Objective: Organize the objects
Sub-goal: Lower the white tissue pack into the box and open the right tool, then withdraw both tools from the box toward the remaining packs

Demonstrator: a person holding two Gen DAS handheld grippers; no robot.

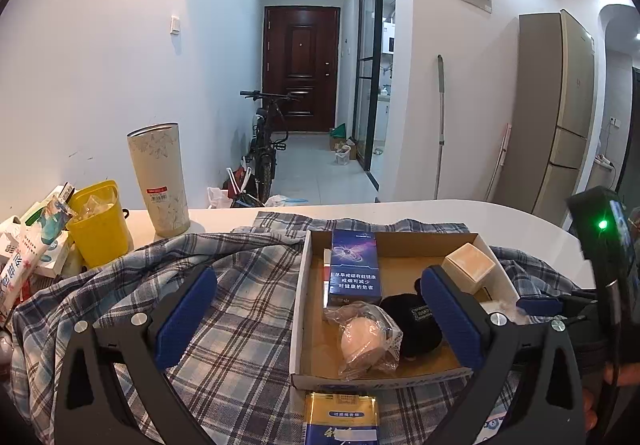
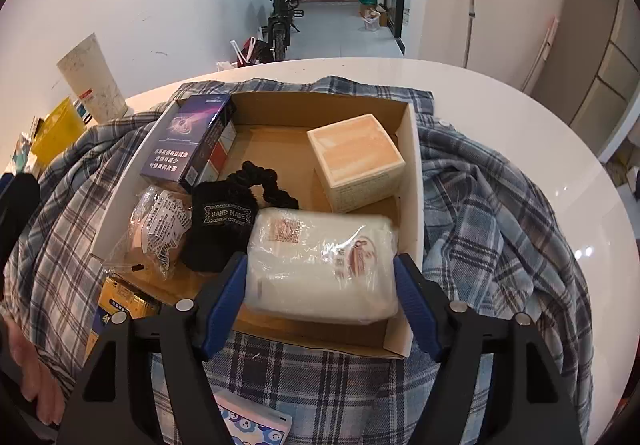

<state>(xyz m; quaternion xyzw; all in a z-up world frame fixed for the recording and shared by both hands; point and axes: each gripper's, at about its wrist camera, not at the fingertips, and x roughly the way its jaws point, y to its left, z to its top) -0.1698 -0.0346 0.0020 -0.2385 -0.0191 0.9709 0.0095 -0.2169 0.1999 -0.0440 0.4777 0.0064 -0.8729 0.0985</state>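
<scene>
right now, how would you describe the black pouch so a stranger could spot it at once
Find the open cardboard box on the plaid shirt. Near its middle, between the crinkly plastic bag and the white wrapped pack, lies the black pouch: the only dark soft item, labelled HAND MADE.

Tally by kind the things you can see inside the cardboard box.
Cartons: 2, the blue carton and the cream carton
Plastic-wrapped packs: 2, the white pack and the clear bag
Black pouch: 1
Total: 5
</scene>
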